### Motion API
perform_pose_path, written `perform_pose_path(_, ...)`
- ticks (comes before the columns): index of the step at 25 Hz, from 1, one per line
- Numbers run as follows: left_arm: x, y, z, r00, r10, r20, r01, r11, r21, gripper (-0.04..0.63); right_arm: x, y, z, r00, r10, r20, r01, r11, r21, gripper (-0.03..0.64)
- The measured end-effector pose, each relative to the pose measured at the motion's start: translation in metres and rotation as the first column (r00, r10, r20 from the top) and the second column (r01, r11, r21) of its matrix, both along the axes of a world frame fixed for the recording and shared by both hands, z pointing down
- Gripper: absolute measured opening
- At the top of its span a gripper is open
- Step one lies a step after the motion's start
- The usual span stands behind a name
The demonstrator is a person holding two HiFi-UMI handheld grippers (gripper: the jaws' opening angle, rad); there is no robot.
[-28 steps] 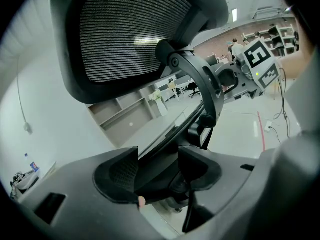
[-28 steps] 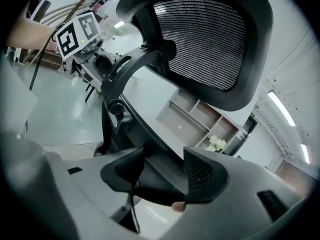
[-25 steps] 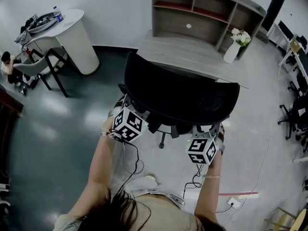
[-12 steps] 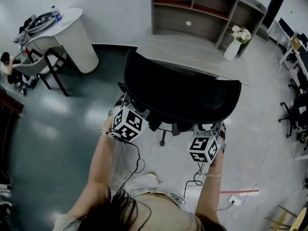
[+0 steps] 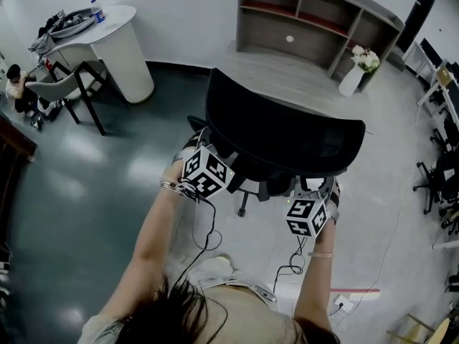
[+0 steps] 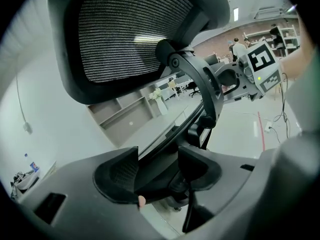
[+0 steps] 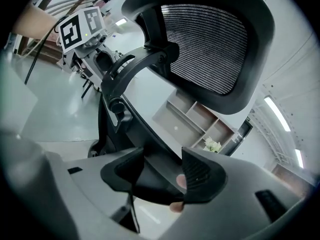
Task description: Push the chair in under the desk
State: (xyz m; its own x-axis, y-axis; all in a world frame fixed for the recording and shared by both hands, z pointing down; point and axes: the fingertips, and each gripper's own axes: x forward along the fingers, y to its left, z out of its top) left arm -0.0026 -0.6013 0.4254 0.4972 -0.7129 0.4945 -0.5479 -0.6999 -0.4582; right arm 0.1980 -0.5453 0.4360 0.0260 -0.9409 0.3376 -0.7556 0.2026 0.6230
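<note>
The chair [image 5: 280, 138] stands on the floor facing the bench [image 5: 301, 84], its black mesh back toward the person, so it can be driven straight ahead. The left hand-held gripper [image 6: 159, 171] and the right hand-held gripper [image 7: 162, 171] each pinch a dark part of the chair low behind the backrest, one per side, likely to keep the push even. How far the seat is under, I cannot tell

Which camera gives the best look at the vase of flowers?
The head view: the whole vase shows clearly, by the shelf. The right gripper view shows it tiny past the chair; the left gripper view, a mere speck.
</note>
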Motion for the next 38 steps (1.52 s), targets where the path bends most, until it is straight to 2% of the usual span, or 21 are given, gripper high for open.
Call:
perform_pose_path(7, -0.005, 0.005, -0.002, 0.999, -0.043, -0.005, 0.044, 0.995, 0.085, 0.232, -0.002, 0.005, -0.002, 1.000, 0.006, 0.023, -0.005, 1.000, -0.017, 0.230)
perform_pose_path(11, -0.009, 0.019, 0.001, 0.998, -0.056, -0.007, 0.056, 0.996, 0.062, 0.232, -0.003, 0.016, -0.001, 0.998, 0.009, 0.056, -0.007, 0.999, -0.033, 0.230)
perform_pose_path(15, -0.015, 0.035, -0.003, 0.996, -0.081, -0.028, 0.083, 0.993, 0.085, 0.232, -0.005, 0.030, 0.000, 0.995, 0.014, 0.097, -0.011, 0.999, -0.035, 0.229)
perform_pose_path(22, -0.014, 0.075, -0.015, 0.986, -0.085, -0.144, 0.090, 0.996, 0.030, 0.230, -0.007, 0.061, -0.004, 0.991, 0.029, 0.129, -0.027, 0.999, -0.021, 0.221)
perform_pose_path(26, -0.009, 0.100, -0.015, 0.986, -0.077, -0.146, 0.085, 0.995, 0.045, 0.229, -0.007, 0.085, 0.000, 0.990, 0.030, 0.137, -0.028, 0.999, -0.020, 0.215)
perform_pose_path(30, -0.005, 0.124, -0.013, 0.978, -0.088, -0.191, 0.094, 0.995, 0.022, 0.196, -0.009, 0.110, -0.002, 0.990, 0.027, 0.140, -0.026, 1.000, -0.011, 0.203)
perform_pose_path(38, -0.003, 0.169, -0.022, 0.963, -0.114, -0.242, 0.129, 0.991, 0.046, 0.133, -0.012, 0.153, -0.011, 0.983, 0.018, 0.181, -0.022, 1.000, 0.018, 0.161)
